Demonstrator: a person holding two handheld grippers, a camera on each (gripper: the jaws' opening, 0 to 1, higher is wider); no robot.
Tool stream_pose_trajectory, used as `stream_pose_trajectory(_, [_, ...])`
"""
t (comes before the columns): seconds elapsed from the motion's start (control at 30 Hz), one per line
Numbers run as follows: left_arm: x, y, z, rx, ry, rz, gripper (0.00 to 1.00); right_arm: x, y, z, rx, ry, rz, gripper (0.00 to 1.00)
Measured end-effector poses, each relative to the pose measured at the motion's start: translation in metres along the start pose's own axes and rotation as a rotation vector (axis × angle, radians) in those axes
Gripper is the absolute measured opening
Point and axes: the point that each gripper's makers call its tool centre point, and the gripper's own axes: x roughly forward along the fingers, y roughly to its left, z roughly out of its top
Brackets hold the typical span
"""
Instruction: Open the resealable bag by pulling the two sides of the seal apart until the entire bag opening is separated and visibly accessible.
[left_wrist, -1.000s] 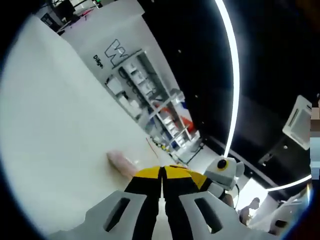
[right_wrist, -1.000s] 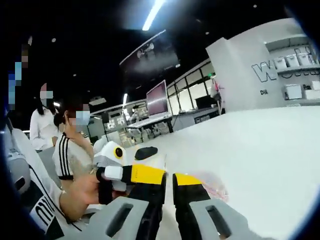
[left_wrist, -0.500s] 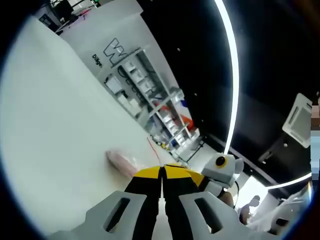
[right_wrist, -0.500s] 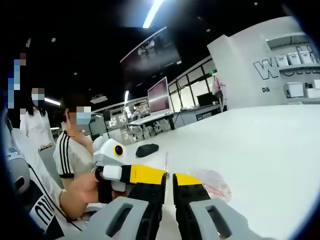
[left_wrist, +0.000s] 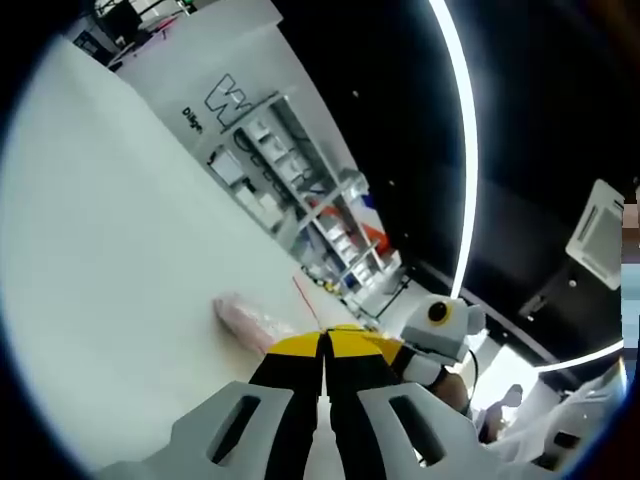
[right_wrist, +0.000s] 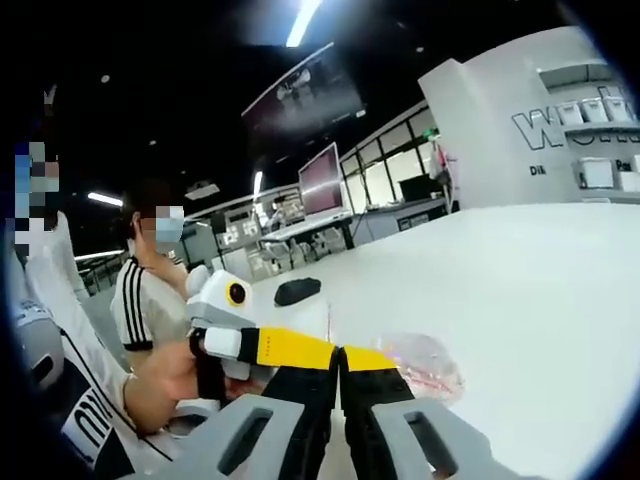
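Observation:
The resealable bag, clear with pinkish contents, lies on the white table just beyond my left gripper. The left gripper's yellow-tipped jaws are pressed together on the bag's top edge, where a thin red seal line rises. In the right gripper view the bag sits right of my right gripper, whose jaws are shut on the bag's edge. The left gripper reaches in from the left, tip to tip with the right one.
A black mouse-like object lies on the table farther back. A masked person in a striped shirt sits at the left, and a hand holds the left gripper. Shelving with boxes stands beyond the table.
The right gripper's jaws have closed from a small gap to shut. Both views have shifted slightly; the bag stays between the two grippers.

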Motion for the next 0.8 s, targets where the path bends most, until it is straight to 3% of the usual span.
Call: stream_pose_trajectory(0.8, [-0.0054, 0.0044, -0.0056, 0.080, 0.057, 0.042, 0.00, 0.0022, -0.0017, -0.0013, -0.280, 0.071, -0.128, 0.00])
